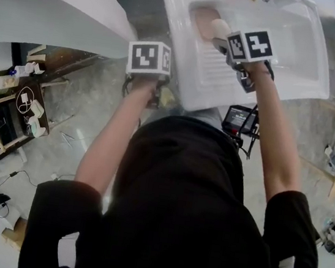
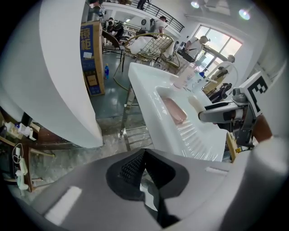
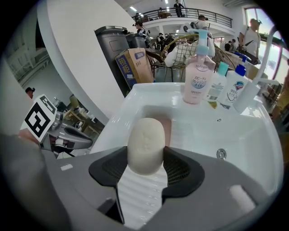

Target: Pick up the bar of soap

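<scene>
A cream oval bar of soap (image 3: 146,145) is clamped between the black pads of my right gripper (image 3: 145,168), held above the ribbed drainboard of the white sink (image 3: 198,135). In the head view the bar of soap (image 1: 220,28) sticks out ahead of the right gripper (image 1: 225,42) over the sink (image 1: 188,77). A pink soap dish (image 1: 202,19) lies in the basin just beyond it. My left gripper (image 1: 148,59) hangs left of the sink's near corner; its jaws (image 2: 143,173) are closed together with nothing between them.
A pink pump bottle (image 3: 197,74) and two smaller bottles (image 3: 226,85) stand on the sink's back rim beside a white tap (image 3: 257,85). A large white curved panel (image 1: 48,14) stands to the left. Cluttered shelves and cables (image 1: 10,108) lie on the floor at left.
</scene>
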